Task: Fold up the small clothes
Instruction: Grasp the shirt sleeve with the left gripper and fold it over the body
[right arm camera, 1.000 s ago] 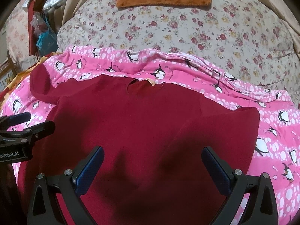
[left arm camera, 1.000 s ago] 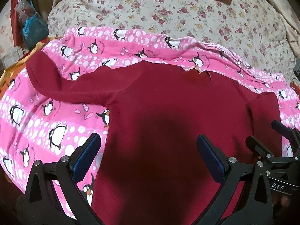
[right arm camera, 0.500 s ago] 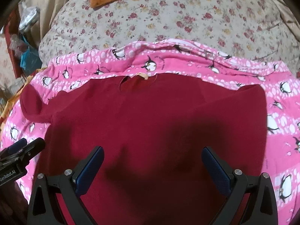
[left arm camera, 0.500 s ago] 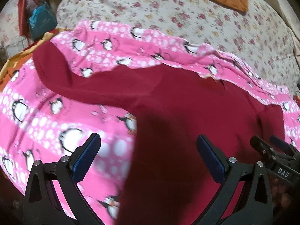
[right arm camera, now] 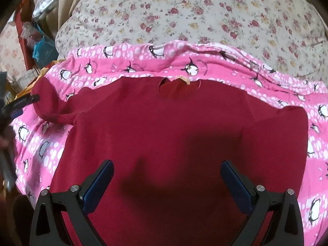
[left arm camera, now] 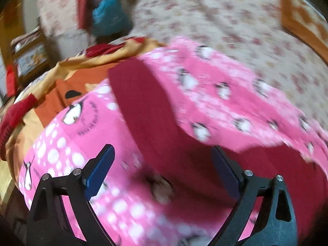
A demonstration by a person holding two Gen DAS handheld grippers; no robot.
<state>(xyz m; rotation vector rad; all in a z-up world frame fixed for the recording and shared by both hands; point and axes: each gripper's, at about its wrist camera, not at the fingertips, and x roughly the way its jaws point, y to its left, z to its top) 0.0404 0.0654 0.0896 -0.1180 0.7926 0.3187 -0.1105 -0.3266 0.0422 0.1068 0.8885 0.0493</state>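
Covering floral bedding (right arm camera: 205,16): pink penguin blanket (right arm camera: 131,61).

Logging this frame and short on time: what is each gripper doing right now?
Left gripper: open, holding nothing, over the red shirt's sleeve.
Right gripper: open, holding nothing, above the red shirt.

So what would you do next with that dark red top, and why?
Probably bring the left hand-held gripper down onto the outstretched sleeve and pinch its cuff. The red top lies flat on the pink penguin blanket, one sleeve already folded in, this one still spread out. Both grippers are open and empty, so the right hand-held gripper could simply wait.
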